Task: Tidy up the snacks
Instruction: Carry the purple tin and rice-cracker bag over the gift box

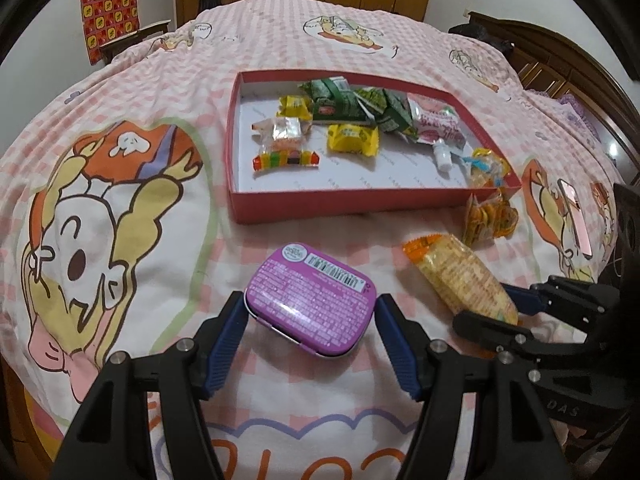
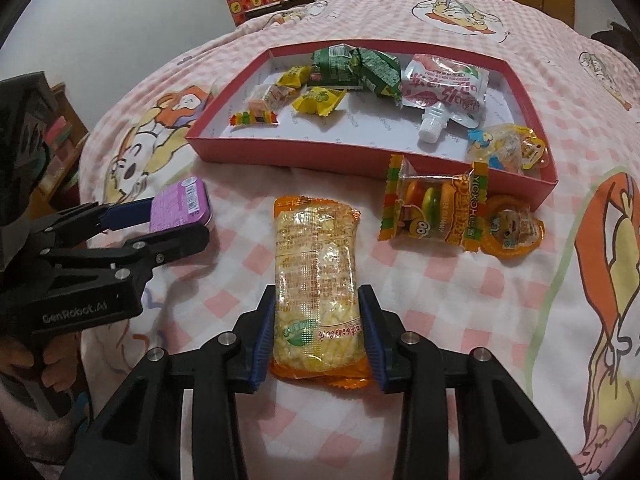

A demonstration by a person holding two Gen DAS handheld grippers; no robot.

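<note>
Pink-checked bedspread (image 1: 132, 92) with cartoon prints lies under everything, and on it sits my target, the red shallow box (image 2: 280, 152), already holding a good share of the snacks: green packets, yellow candies, a spouted jelly pouch (image 2: 442, 92) and a few small wrapped sweets.

Outside the box, near its front wall, four things are left. Largest is the orange-ended rice cracker pack (image 2: 316, 276), lying lengthwise toward me between the fingers of my right gripper (image 2: 318, 300). Both pads sit against its sides, so I judge the jaws narrowed onto it, though I cannot tell how firmly they bite (the wrapper looks soft and may give).

Next is the purple mint tin (image 1: 310, 300), label side up, flat on the spread. My left gripper (image 1: 310, 306) straddles it; the left pad touches one edge and the right pad stands just beside the other, so I read the jaws as closing in but not yet clamped.

Smaller are the burger gummy packet (image 2: 434, 208) and a round orange jelly cup (image 2: 512, 232), touching each other by the box's near right corner.

I take this as the grasp stage for two items at once. Next I would finish both squeezes, lift clear of the front wall, and set each down on bare floor inside the box.
</note>
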